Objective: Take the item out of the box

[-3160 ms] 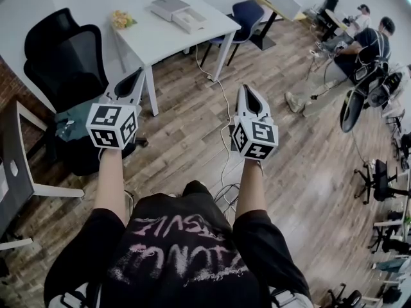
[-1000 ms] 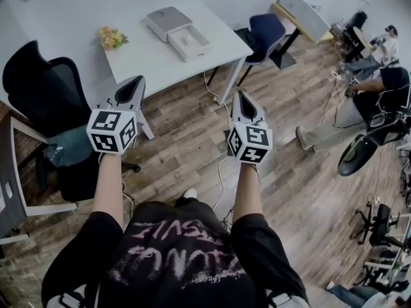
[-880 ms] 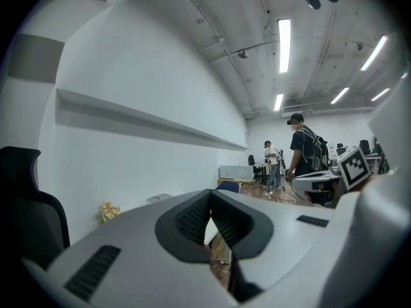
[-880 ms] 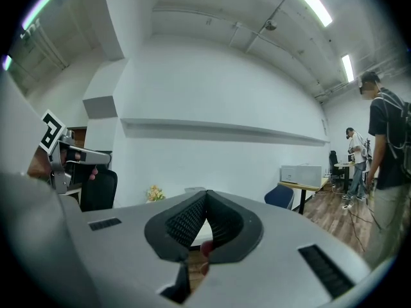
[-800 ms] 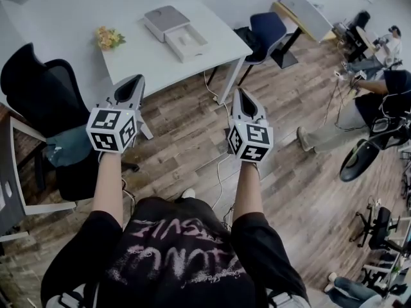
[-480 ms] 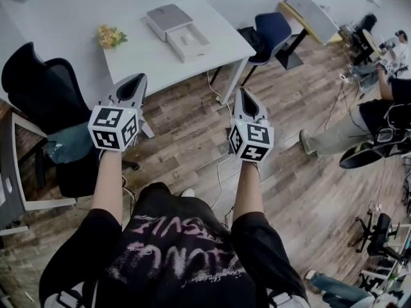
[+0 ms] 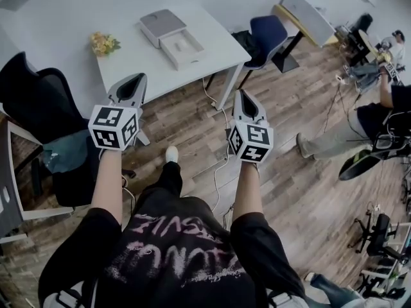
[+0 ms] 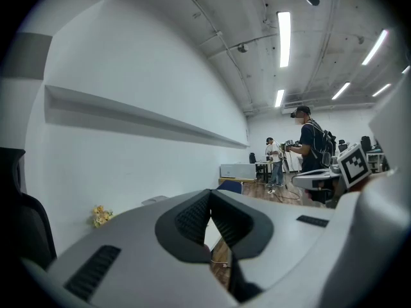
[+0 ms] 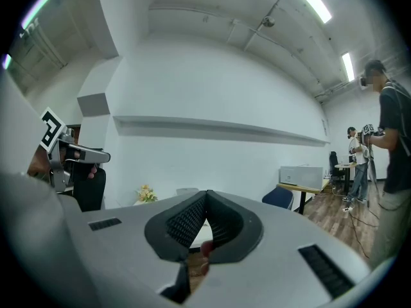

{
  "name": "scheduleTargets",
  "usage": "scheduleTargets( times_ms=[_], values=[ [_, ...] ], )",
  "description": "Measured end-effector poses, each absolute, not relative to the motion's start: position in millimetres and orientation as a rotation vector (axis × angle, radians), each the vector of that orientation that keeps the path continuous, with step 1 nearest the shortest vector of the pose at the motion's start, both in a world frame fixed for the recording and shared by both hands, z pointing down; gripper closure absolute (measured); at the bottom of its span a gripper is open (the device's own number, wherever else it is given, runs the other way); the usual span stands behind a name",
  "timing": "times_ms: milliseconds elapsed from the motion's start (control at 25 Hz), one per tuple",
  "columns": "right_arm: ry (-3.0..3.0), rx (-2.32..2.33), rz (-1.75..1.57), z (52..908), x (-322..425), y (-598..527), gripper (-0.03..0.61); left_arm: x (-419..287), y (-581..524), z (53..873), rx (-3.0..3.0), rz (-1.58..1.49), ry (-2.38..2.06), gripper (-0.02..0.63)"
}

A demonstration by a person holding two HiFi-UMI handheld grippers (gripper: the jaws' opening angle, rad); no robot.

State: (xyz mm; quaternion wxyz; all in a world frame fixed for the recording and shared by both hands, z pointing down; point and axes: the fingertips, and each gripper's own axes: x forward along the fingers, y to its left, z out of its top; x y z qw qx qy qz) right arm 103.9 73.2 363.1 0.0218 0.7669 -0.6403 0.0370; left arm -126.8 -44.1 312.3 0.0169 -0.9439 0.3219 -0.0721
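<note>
Head view: two grippers, left gripper [image 7: 133, 82] and right gripper [image 7: 245, 98], both over the wood-plank floor [image 7: 192, 120], short of one white rectangular table [image 7: 131, 59]. On the table: one open white cardboard box [image 7: 183, 47], one flat grey-white lid [image 7: 160, 24] touching it, one yellow flower bunch [image 7: 103, 43]. The box's contents are unclear. One black mesh office chair [image 7: 32, 98] stands left, one blue chair [image 7: 266, 29] right of the table.
Left gripper view: jaws fully together, nothing between.
Right gripper view: jaws together, empty.

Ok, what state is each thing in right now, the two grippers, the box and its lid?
Left gripper: shut, nothing held.
Right gripper: shut, nothing held.
Box: open, on the table.
Lid: off, lying beside the box.
</note>
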Motion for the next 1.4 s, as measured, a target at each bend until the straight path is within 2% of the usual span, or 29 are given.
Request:
scheduleTargets(
  times_ms=[680, 1400],
  values=[
    [-1.985, 2.364, 0.090, 364.2, 152.0, -11.9, 0.569, -78.2, -130.7, 331.5, -2.959, -0.249, 1.007, 0.611],
    [-1.952, 2.348, 0.149, 381.8, 201.4, -154.2, 0.569, -15.9, -273.4, 353.3, -3.004, -0.351, 0.953, 0.611]
  ],
)
